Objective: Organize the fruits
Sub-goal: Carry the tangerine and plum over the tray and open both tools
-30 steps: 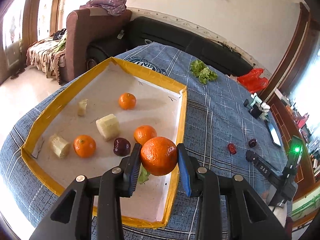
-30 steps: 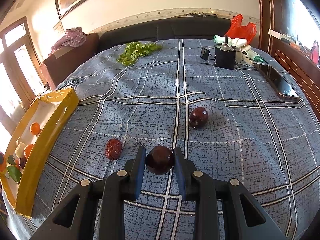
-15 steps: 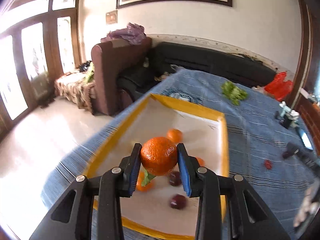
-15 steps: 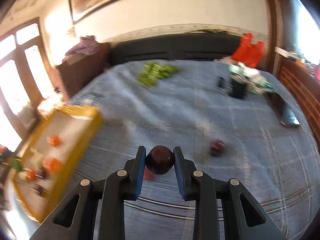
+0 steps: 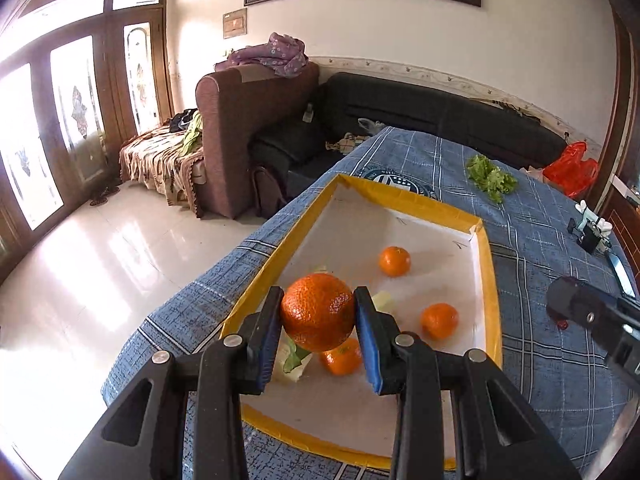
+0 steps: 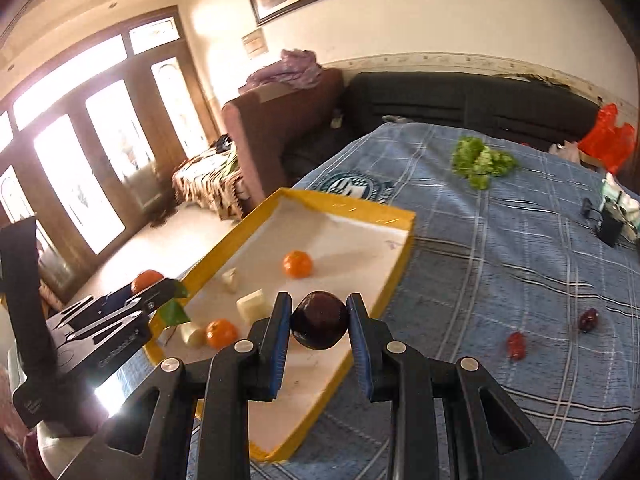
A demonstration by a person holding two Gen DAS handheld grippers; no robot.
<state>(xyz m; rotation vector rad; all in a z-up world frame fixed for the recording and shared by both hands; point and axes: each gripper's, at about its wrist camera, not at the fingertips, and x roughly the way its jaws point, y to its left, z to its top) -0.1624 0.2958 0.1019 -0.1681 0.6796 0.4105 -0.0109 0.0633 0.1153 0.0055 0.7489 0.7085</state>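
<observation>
**Two fruits aloft, one tray beneath**

The likeliest trouble is a dropped fruit that rolls. The left gripper [image 5: 318, 322] is clamped on a leafy orange [image 5: 318, 311] at its widest part, held above the near-left part of the yellow-rimmed tray [image 5: 486, 264] — let go from that height, the round fruit could bounce, knock the oranges already lying there, or hop the low rim onto the blue checked cloth [image 5: 540, 360]. The right gripper [image 6: 319, 326] is closed on a dark plum-like fruit [image 6: 319, 320], smooth-skinned and pinched only at its sides; a tilt could let it slip. Both tools crowd the same tray, so a collision between them is a further risk; the left tool's body fills the lower left of the right wrist view.

In the left wrist view the orange sits squarely between the blue pads, at centre frame, its leaf hanging below. In the right wrist view the dark fruit sits likewise between the pads, over the tray's near-right corner. Two small red fruits [image 6: 516, 344] lie on the cloth at right, well apart from the tray.
</observation>
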